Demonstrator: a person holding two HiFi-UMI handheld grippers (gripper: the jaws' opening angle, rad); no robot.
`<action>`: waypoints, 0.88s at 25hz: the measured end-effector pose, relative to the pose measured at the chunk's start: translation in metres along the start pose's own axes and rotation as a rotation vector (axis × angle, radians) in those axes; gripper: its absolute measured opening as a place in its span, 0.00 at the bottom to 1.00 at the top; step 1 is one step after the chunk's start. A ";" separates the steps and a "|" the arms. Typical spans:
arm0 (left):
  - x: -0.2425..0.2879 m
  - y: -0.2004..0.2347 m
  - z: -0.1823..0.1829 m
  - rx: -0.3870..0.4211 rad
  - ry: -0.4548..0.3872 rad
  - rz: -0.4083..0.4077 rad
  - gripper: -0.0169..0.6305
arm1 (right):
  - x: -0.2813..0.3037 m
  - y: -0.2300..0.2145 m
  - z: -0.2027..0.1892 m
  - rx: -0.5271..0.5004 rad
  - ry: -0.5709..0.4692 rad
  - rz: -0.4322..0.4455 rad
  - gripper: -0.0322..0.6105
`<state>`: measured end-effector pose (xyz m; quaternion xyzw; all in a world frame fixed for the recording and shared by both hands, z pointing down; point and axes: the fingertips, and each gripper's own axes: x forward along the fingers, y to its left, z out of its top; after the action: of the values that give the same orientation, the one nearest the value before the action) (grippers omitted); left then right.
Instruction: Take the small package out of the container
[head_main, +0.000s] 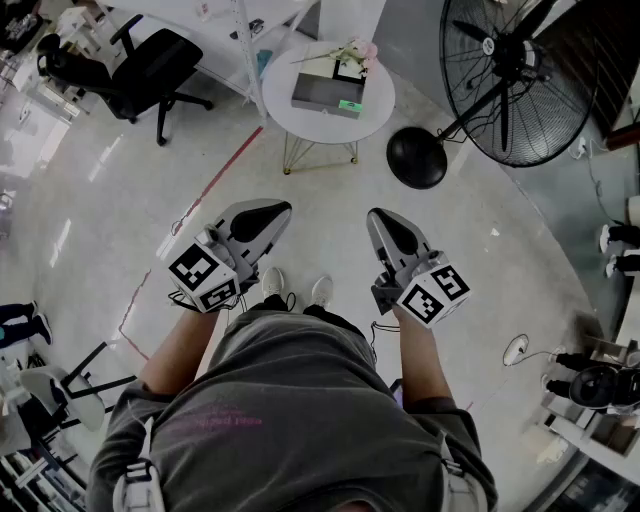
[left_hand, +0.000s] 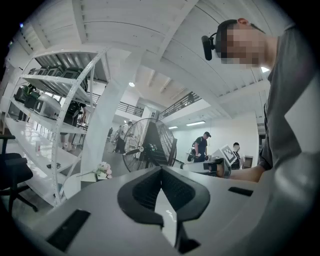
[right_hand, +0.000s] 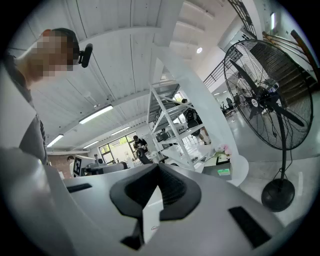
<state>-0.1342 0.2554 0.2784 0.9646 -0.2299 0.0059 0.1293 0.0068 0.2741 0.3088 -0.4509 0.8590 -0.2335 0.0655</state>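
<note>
Left gripper (head_main: 272, 213): jaws closed tip to tip, nothing held. Right gripper (head_main: 386, 226): tips also met. A pale patch is seen in the gap behind them, probably floor, though the right gripper view is too poor to rule out a thing. Both are held about level at lower centre of the head view, well apart from the work.

The container (head_main: 328, 95), a grey box, is set on the round table (head_main: 375, 85) at upper centre. It lies straight up-frame from the space between the two grippers, long axis running left to right. The small package is not seen and is presumed to be inside. Neither gripper is clearly nearer; the right is judged marginally better lined up, with the container (right_hand: 220, 171) just right of its tips. A forward reach is needed first.
</note>
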 end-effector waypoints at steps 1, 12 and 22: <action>0.001 0.000 0.000 0.000 0.000 0.001 0.05 | 0.000 -0.001 0.000 0.000 0.000 0.002 0.08; 0.014 -0.015 -0.004 0.009 -0.012 0.016 0.05 | -0.011 -0.012 0.001 -0.021 0.004 0.004 0.08; 0.025 -0.039 -0.008 0.018 -0.022 0.060 0.05 | -0.036 -0.032 0.004 0.017 0.001 0.031 0.08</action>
<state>-0.0945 0.2801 0.2785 0.9584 -0.2601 0.0013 0.1177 0.0531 0.2860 0.3169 -0.4367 0.8639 -0.2401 0.0726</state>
